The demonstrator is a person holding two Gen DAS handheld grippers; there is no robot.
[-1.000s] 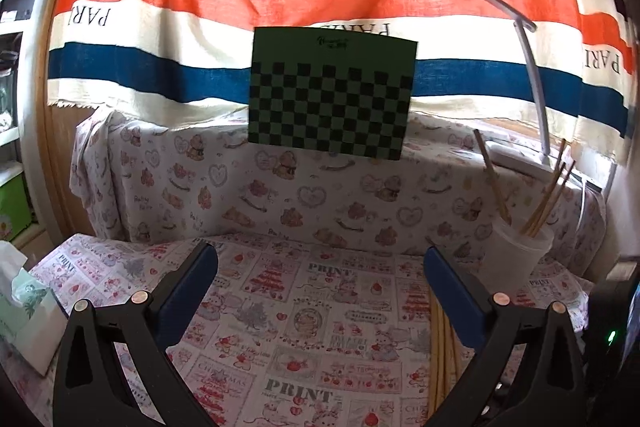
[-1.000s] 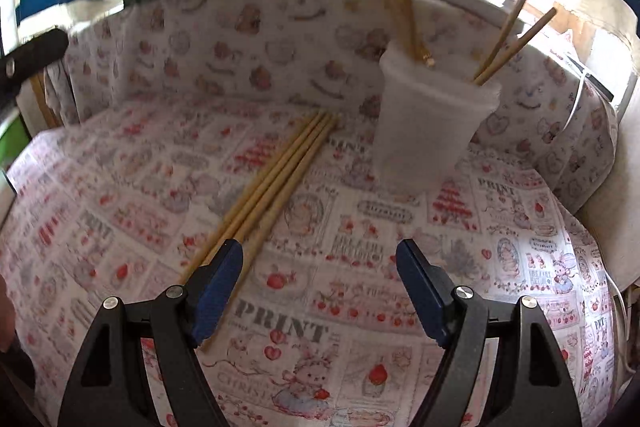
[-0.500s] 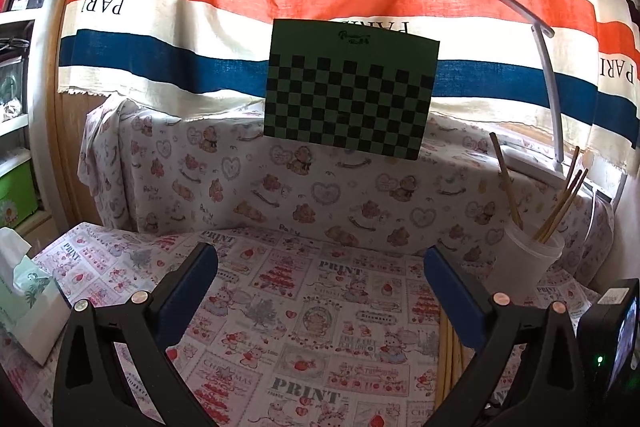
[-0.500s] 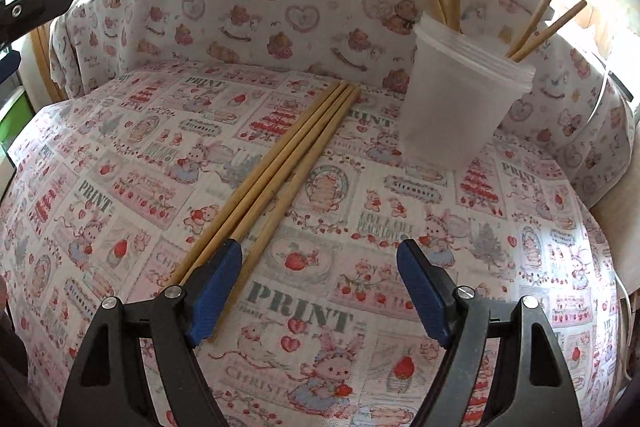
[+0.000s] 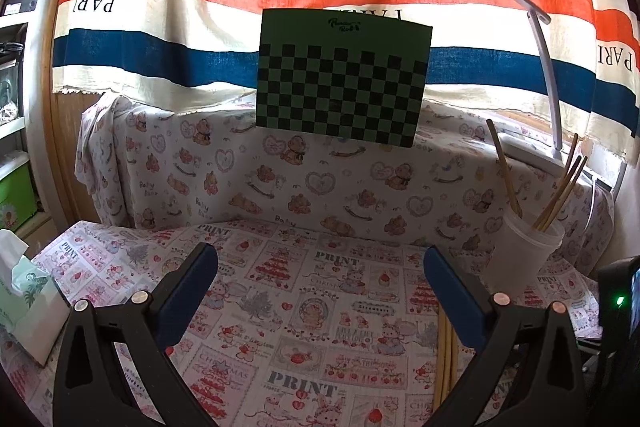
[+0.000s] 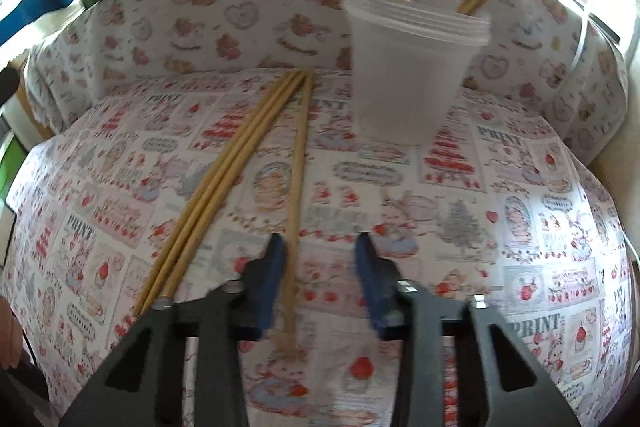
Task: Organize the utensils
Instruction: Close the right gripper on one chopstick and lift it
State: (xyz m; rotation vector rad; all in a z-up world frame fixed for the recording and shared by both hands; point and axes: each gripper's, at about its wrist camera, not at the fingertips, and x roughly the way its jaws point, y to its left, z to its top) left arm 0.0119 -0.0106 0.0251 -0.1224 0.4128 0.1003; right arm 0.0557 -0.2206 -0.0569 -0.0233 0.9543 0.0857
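Bamboo-coloured chopsticks are seen in two lots: some stood upright in the translucent cup [image 6: 412,67] at the back right of the table [image 6: 520,187], others lying loose on the printed cloth. Three loose chopsticks [image 6: 216,183] lie bundled together on a diagonal; one single chopstick [image 6: 298,163] has been split off from them, its far tip near theirs, its near end running between the fingers of the right gripper [image 6: 320,279].

Right gripper: jaws have just been closing, w/ the single chopstick between them. It sits against the left pad; a gap to the right pad is visible, so it is not clamped yet. Gripper is angled down at the near end, prob. so the stick can be lifted by one end and tipped into the cup.

Left gripper [image 5: 320,291]: jaws wide apart, nothing between them, held above the cloth well clear of the work, apparently parked. A tissue box [image 5: 24,303] sits at the left edge, and a checkerboard card [image 5: 344,83] hangs behind.
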